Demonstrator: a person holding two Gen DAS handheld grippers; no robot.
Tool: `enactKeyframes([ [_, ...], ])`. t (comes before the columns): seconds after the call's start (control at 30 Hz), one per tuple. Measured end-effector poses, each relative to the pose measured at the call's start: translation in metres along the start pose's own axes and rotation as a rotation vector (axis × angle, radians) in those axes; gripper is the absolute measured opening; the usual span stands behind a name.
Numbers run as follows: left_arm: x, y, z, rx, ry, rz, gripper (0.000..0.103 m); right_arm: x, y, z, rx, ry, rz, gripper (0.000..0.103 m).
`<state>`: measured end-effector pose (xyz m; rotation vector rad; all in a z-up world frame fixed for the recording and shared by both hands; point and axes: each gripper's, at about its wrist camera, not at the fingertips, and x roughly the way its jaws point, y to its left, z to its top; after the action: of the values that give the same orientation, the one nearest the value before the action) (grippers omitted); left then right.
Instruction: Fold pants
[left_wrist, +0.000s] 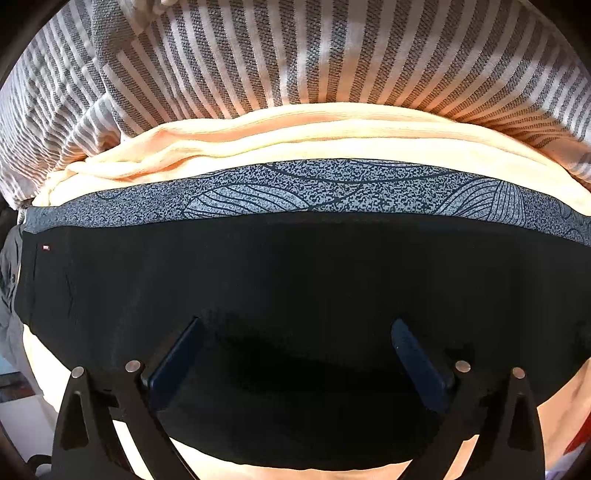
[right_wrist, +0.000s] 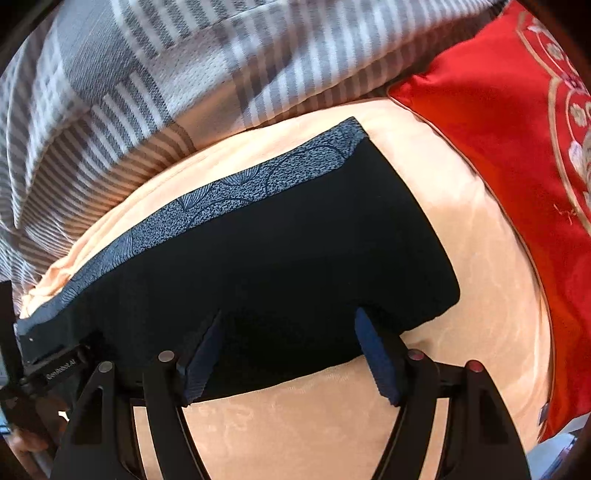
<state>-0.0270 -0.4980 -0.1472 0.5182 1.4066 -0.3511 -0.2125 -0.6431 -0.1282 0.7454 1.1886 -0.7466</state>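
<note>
Lying folded into a compact rectangle, black stretch-fabric pants (right_wrist: 280, 251) with grey patterned waistband (right_wrist: 236, 184) toward eleven o'clock; left gripper (left_wrist: 295, 347) wide, right gripper (right_wrist: 288, 343) parted, both empty; perhaps final smoothing left.

Both wrist cameras look steeply down along their fingers, very near the black pants (left_wrist: 258, 280) on a peach sheet (left_wrist: 295, 140); right view (right_wrist: 280, 258) is tilted and sees the other gripper; both share patterned waistband, striped blanket (left_wrist: 258, 55)
</note>
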Motion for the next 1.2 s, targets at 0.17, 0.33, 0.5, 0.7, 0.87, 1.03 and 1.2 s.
enactKeyframes([
  [0.17, 0.005, 0.005, 0.001, -0.023, 0.03, -0.033, 0.102, -0.007, -0.002, -0.002, 0.008, -0.003, 0.004, 0.075],
  [0.33, 0.009, 0.01, 0.002, -0.027, 0.049, -0.056, 0.102, -0.027, -0.019, -0.015, 0.051, 0.005, 0.048, 0.075],
  [0.5, -0.002, 0.005, 0.005, 0.014, 0.024, -0.017, 0.102, -0.035, -0.029, -0.018, 0.074, 0.003, 0.08, 0.075],
  [0.7, -0.033, -0.011, 0.005, 0.09, -0.037, -0.051, 0.102, -0.048, -0.056, -0.03, 0.172, -0.024, 0.188, 0.075],
  [0.87, -0.052, -0.033, 0.003, 0.151, -0.077, -0.098, 0.102, -0.045, -0.086, -0.041, 0.357, -0.101, 0.432, 0.075],
  [1.03, -0.051, -0.063, -0.005, 0.188, -0.073, -0.113, 0.102, -0.025, -0.115, -0.064, 0.496, -0.103, 0.548, 0.075],
  [1.2, -0.028, -0.071, -0.013, 0.209, -0.019, -0.081, 0.102, -0.004, -0.125, -0.074, 0.582, -0.116, 0.658, 0.075],
])
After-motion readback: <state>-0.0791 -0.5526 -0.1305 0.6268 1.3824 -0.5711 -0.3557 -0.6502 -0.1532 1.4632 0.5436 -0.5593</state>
